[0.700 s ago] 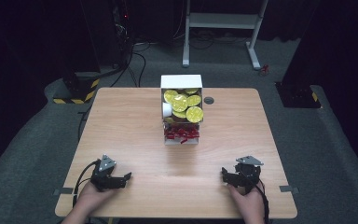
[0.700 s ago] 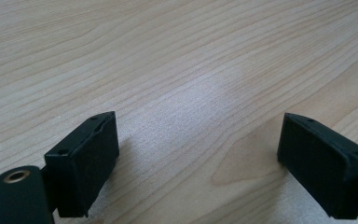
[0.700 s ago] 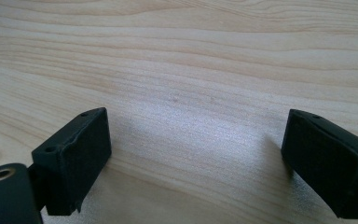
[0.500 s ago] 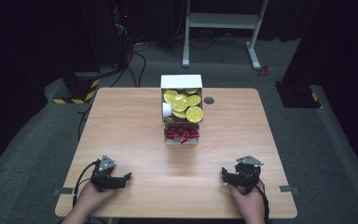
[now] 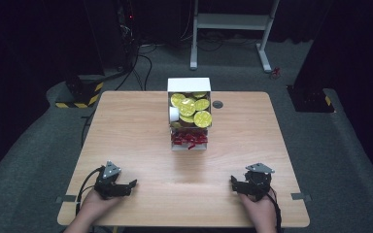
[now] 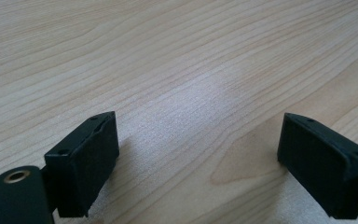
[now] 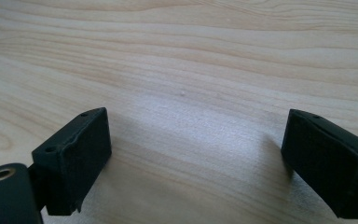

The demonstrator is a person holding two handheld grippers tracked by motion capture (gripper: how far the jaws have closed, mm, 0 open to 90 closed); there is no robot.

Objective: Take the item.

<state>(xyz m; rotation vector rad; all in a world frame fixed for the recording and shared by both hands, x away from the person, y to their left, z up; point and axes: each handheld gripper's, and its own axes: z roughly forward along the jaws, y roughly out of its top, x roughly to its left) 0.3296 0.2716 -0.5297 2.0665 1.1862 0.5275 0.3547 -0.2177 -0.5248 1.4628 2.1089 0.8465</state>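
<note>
- Black, the left tool (image 5: 126, 186) rests on the near left part of the tabletop (image 5: 136, 131), held in the person's left hand (image 5: 93, 206), with a grey three-cornered plate on top and a cable trailing back.
- Its jaws stand wide apart in the left gripper view, left tool (image 6: 198, 158), with nothing but bare wood grain between them.
- At the near right, the right tool (image 5: 235, 183) lies on the wood in the person's right hand (image 5: 260, 208), well apart from the left one.
- Its jaws too are spread wide in the right gripper view, right tool (image 7: 196, 163), and grip nothing.
- Farther off, at the middle of the tabletop, a white box (image 5: 189, 85) stands open, well apart from both tools.
- Round yellow-lidded cups (image 5: 202, 118) fill its upper part, and small red items (image 5: 189, 139) lie in its nearer compartment.
- A small dark round spot (image 5: 217, 104) sits in the tabletop just right of the box.
- Beyond the far edge, a white metal frame (image 5: 233, 22) stands on the grey floor (image 5: 320, 141).
</note>
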